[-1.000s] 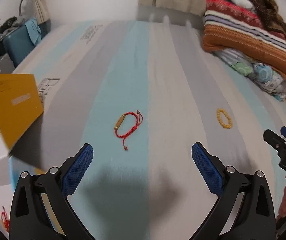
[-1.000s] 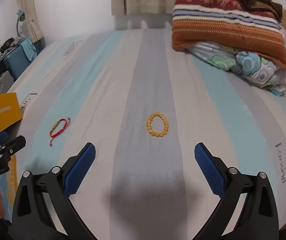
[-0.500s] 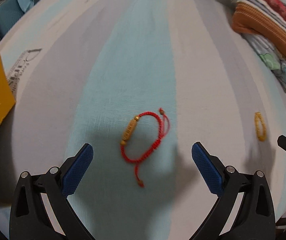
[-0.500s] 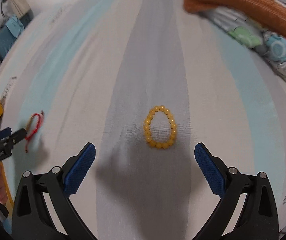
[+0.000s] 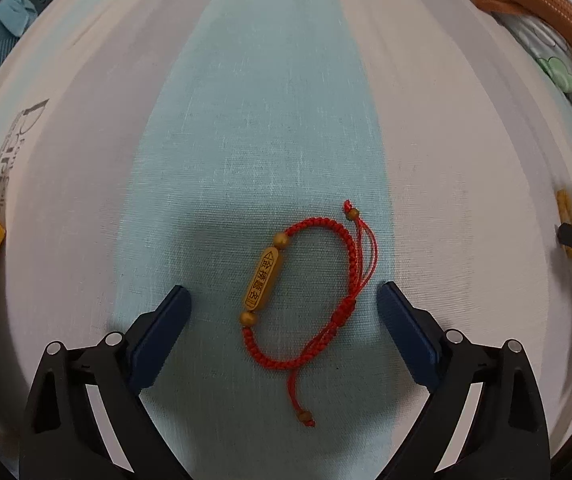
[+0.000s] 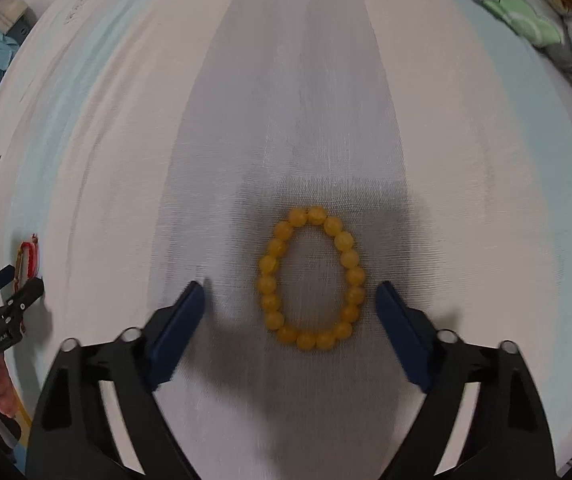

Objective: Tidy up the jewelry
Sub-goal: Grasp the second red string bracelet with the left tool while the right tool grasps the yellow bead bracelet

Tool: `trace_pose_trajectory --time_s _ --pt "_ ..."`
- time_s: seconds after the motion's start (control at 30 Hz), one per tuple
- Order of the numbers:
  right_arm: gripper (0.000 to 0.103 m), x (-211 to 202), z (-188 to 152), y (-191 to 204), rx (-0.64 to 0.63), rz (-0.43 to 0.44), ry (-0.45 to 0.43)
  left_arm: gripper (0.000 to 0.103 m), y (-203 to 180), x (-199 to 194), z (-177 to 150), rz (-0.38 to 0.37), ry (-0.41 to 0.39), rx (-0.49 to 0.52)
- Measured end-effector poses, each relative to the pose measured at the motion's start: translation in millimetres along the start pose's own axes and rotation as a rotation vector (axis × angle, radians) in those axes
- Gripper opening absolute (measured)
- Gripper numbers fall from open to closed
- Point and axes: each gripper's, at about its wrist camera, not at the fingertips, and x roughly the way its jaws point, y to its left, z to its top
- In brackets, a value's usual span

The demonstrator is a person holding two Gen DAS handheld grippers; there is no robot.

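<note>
Here the left gripper (image 5: 284, 300) points down over the striped bedsheet (image 5: 246, 120), jaws wide but just closing in, the red cord bracelet (image 5: 306, 300) lying on the sheet's blue stripe between the untouching pads. The right gripper (image 6: 290, 296), likewise narrowing yet unclenched, straddles the yellow bead bracelet (image 6: 312, 278) on the sheet's grey stripe.

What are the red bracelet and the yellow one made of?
Red bracelet: braided cord, matte, with a gold-coloured engraved bar, wood or metal, hard to tell. Yellow bracelet: round, smooth, slightly translucent beads, perhaps amber, resin or plastic.
</note>
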Motion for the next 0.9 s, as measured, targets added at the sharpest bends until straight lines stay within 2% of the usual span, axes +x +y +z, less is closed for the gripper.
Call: trace_pose_trajectory --time_s 0.17,0.33,0.47,0.53,0.6,0.7,0.73,0.9 --pt "0.074 6 -3 -6 0.009 -0.010 -0.007 0.089 -5 5 6 0.007 0.024 0.025" --pt "0.058 3 -5 -12 0.007 -0.031 0.000 0.078 -11 4 10 0.011 0.019 0.040" --pt "0.042 -2 -4 -20 0.003 -0.046 0.004 0.058 -15 -2 2 0.006 0.015 0.039" --pt "0.031 -5 -3 -24 -0.003 -0.047 0.006 0.046 -14 -5 0 -0.007 0.020 0.029" --pt "0.021 -9 -1 -29 -0.003 -0.045 0.008 0.029 -10 -8 -2 -0.022 0.024 0.002" --pt "0.015 -15 -3 -27 -0.012 -0.059 0.007 0.012 -9 -10 -7 -0.036 0.029 0.011" --pt "0.009 -16 -3 -28 -0.017 -0.067 0.001 0.012 -9 -11 -9 -0.039 0.030 0.016" --pt "0.009 -25 -9 -27 -0.008 -0.068 -0.020 0.011 -5 -24 -17 -0.064 0.024 0.006"
